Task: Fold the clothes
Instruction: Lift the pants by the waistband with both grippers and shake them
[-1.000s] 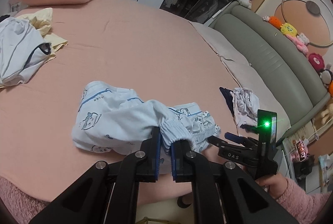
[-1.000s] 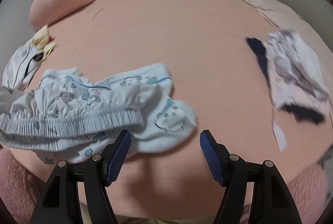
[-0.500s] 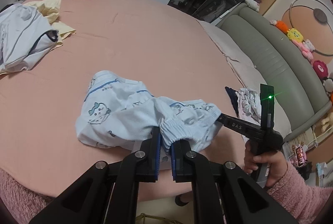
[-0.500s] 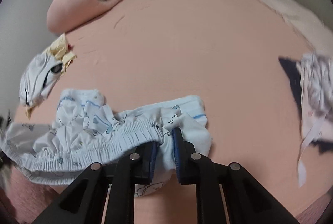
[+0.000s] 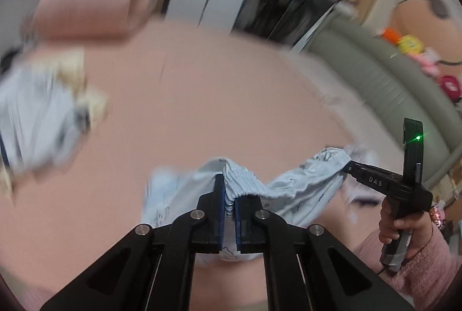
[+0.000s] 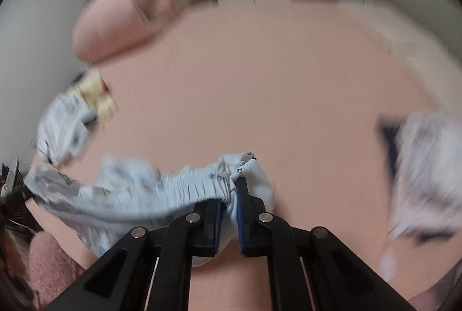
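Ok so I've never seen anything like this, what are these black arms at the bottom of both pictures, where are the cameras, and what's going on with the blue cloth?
No robot here: a person holds a hand tool with a two-finger claw in each hand, and a wide-angle camera on each tool looks along its fingers. One picture is from the left claw, the other from the right claw. In the left view you also see the person's hand gripping the other tool. Both claws are shut on the gathered band of light blue shorts, held stretched between them over a pink bed. Also on the bed: a pink roll and two other heaps of clothes, all blurred.
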`<action>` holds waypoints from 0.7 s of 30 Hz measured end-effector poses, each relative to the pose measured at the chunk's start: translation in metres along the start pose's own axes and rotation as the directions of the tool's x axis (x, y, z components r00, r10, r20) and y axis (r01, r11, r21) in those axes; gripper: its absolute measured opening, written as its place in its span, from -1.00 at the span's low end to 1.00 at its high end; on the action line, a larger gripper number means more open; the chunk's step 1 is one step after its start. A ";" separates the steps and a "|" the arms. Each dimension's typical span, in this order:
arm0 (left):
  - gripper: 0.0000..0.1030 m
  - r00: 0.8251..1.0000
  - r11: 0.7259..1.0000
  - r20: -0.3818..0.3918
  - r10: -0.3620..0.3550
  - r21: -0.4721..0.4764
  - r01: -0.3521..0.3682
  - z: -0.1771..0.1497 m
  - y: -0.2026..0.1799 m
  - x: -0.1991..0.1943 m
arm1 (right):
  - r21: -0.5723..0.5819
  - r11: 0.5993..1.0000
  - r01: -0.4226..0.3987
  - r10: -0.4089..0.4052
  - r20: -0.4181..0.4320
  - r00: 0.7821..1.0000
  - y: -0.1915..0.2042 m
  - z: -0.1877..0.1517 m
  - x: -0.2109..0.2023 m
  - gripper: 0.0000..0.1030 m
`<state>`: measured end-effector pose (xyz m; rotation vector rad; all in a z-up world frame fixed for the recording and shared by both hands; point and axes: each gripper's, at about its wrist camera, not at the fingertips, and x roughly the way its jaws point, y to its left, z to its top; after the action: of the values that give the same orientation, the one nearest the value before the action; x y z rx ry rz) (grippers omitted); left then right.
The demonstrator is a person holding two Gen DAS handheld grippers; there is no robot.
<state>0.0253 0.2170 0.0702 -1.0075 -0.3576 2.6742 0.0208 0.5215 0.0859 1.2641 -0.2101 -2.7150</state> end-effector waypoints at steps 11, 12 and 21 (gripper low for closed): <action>-0.93 0.923 0.984 0.345 -0.169 0.116 0.136 0.068 -0.062 -0.158 | -0.076 0.969 -0.233 0.245 0.350 0.904 0.048 0.080 -0.195 -0.86; -0.93 0.923 0.986 0.351 -0.157 0.115 0.124 0.071 -0.064 -0.159 | -0.062 0.959 -0.277 0.281 0.346 0.895 0.043 0.082 -0.206 -0.86; -0.93 0.994 0.992 0.050 -0.093 -0.078 0.097 0.062 -0.027 -0.013 | 0.089 0.992 -0.087 0.081 0.074 0.994 0.003 0.078 -0.071 -0.86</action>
<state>-0.0026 0.2299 0.1325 -0.9274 -0.5132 2.6199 0.0061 0.5369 0.1892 1.1558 -0.3911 -2.7079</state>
